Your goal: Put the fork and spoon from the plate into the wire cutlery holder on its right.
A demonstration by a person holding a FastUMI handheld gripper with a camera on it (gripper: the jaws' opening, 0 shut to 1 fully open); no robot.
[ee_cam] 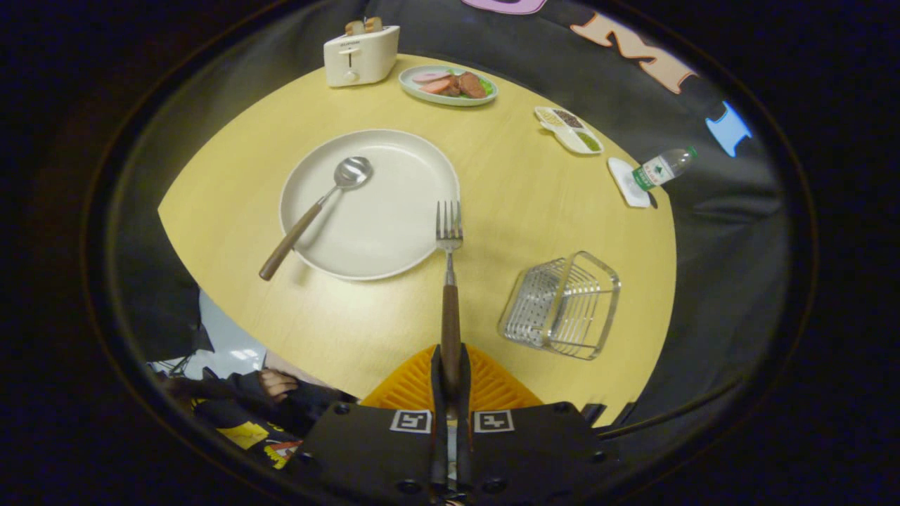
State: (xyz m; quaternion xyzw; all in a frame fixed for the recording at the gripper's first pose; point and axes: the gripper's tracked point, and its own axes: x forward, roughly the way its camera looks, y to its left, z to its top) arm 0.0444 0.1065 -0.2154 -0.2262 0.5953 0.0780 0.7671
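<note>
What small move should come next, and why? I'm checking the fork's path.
Probably swing the tool, shut on the wooden-handled metal fork, toward the wire cutlery holder: the fork's tines sit over the round cream plate's rim, the holder beside it.

a round yellow wood-grain table (534,211) stands in a booth walled with black cloth (710,232), which hangs in soft folds close behind the table's far and right sides. at the far edge sits a cream toaster (360,55) with bread in its slots, and just right of it a pale green dish (448,86) of sliced food. further right lie a white divided tray (568,129), a small white square coaster (628,182) and a water bottle (664,167) at the table's edge. light falls evenly from above, casting short shadows. pale floor (228,337) shows beyond the near left edge.
</note>
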